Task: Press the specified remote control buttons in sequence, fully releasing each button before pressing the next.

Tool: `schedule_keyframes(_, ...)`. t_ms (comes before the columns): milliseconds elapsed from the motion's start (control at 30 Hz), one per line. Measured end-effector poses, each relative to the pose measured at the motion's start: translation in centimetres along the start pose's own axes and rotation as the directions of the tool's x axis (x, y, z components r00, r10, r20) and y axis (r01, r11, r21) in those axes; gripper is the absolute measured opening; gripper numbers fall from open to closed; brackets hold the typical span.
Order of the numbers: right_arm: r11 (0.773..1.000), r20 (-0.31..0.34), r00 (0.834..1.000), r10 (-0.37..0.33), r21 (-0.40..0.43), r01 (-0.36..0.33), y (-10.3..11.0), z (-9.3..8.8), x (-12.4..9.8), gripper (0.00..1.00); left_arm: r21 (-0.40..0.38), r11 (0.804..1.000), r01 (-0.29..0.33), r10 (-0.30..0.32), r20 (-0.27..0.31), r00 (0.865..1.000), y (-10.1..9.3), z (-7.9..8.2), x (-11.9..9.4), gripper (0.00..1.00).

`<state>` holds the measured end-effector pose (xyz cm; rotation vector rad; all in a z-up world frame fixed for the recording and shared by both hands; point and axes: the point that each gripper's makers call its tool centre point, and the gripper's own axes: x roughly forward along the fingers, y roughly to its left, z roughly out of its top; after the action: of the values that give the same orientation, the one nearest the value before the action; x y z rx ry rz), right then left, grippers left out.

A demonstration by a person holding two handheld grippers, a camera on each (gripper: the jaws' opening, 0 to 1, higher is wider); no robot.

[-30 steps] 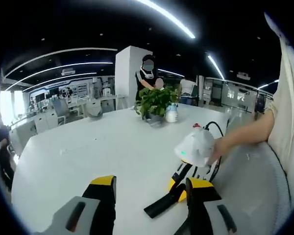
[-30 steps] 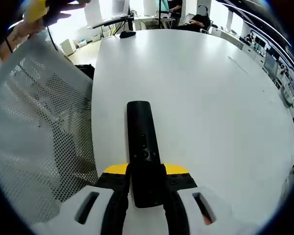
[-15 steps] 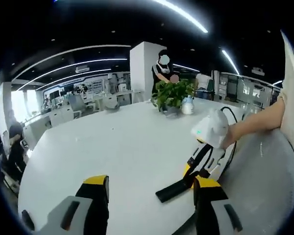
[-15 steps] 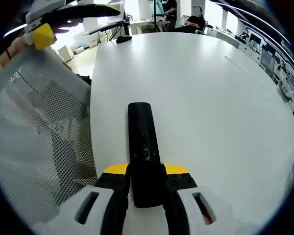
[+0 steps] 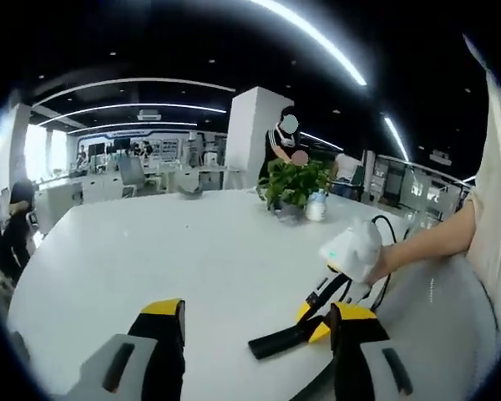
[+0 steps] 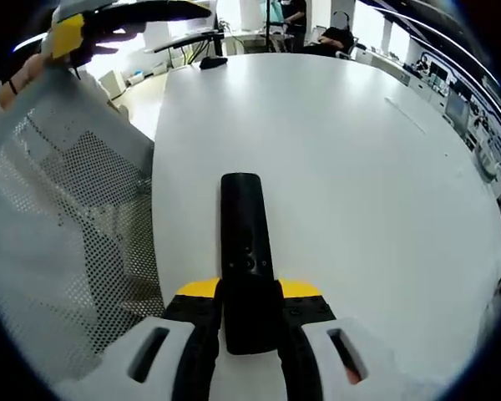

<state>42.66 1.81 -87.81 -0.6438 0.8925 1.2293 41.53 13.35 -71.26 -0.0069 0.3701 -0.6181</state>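
A slim black remote control (image 6: 244, 238) lies lengthwise along the white table (image 6: 342, 167), buttons up, its near end clamped between the yellow-tipped jaws of my right gripper (image 6: 249, 289). In the left gripper view the same remote (image 5: 277, 338) pokes out from the right gripper (image 5: 321, 311), which a person's hand holds by its white body. My left gripper (image 5: 259, 334) hovers open above the table, nothing between its fingers, with the remote just inside its right finger (image 5: 355, 334). The left gripper (image 6: 88, 25) also shows at the top left of the right gripper view.
A grey mesh chair back (image 6: 58, 234) stands against the table's left edge. A potted plant (image 5: 294, 180) and a small white bottle (image 5: 317, 207) sit at the far side. A black cable (image 5: 384, 242) trails by the holding arm (image 5: 434, 238). People stand beyond the table.
The left view's camera has swung, so the scene sits differently. The right gripper with the remote now appears a little lower and nearer the left gripper's right finger. The remote stays clamped.
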Motion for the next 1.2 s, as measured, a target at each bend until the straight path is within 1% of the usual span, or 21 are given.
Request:
schedule_keyframes(67, 1.0, -0.008, 1.0, 0.009, -0.023, -0.01, 0.0, 0.0, 0.0, 0.24, -0.014, 1.0, 0.0, 0.0, 0.01, 1.0, 0.2, 0.1, -0.1, 0.74)
schedule_keyframes(200, 0.999, -0.015, 0.999, 0.03, -0.029, -0.03, -0.6, 0.1, 0.0, 0.24, -0.02, 1.0, -0.003, 0.003, 0.019, 1.0, 0.3, 0.2, -0.1, 0.74)
schedule_keyframes(267, 0.999, -0.023, 0.999, 0.029, -0.037, -0.029, -1.3, 0.2, 0.1, 0.24, -0.006, 1.0, -0.005, 0.005, 0.01, 1.0, 0.2, 0.1, -0.1, 0.73)
schedule_keyframes(533, 0.997, -0.068, 0.998, 0.003, -0.073, -0.008, -4.5, 0.5, 0.4, 0.24, -0.004, 1.0, -0.023, 0.023, -0.001, 1.0, 0.6, -0.1, -0.1, 0.73)
schedule_keyframes(700, 0.995, -0.087, 0.996, 0.001, -0.1, -0.01, -6.0, 0.8, 0.5, 0.24, 0.004, 1.0, -0.023, 0.023, -0.011, 1.0, 0.5, -0.3, 0.0, 0.73)
schedule_keyframes(867, 0.992, -0.102, 0.995, 0.003, -0.125, -0.016, -7.4, 1.2, 0.7, 0.24, 0.008, 1.0, -0.023, 0.023, -0.021, 1.0, 0.6, -0.5, 0.0, 0.73)
schedule_keyframes(1000, 0.99, -0.114, 0.993, 0.01, -0.137, -0.025, -8.6, 1.5, 0.8, 0.24, -0.003, 1.0, -0.027, 0.027, -0.02, 0.999, 0.7, -0.5, 0.0, 0.73)
schedule_keyframes(1200, 0.991, -0.114, 0.993, 0.01, -0.132, -0.025, -10.1, 1.9, 1.0, 0.24, -0.002, 1.0, -0.021, 0.021, -0.043, 0.999, 0.7, -1.0, 0.1, 0.73)
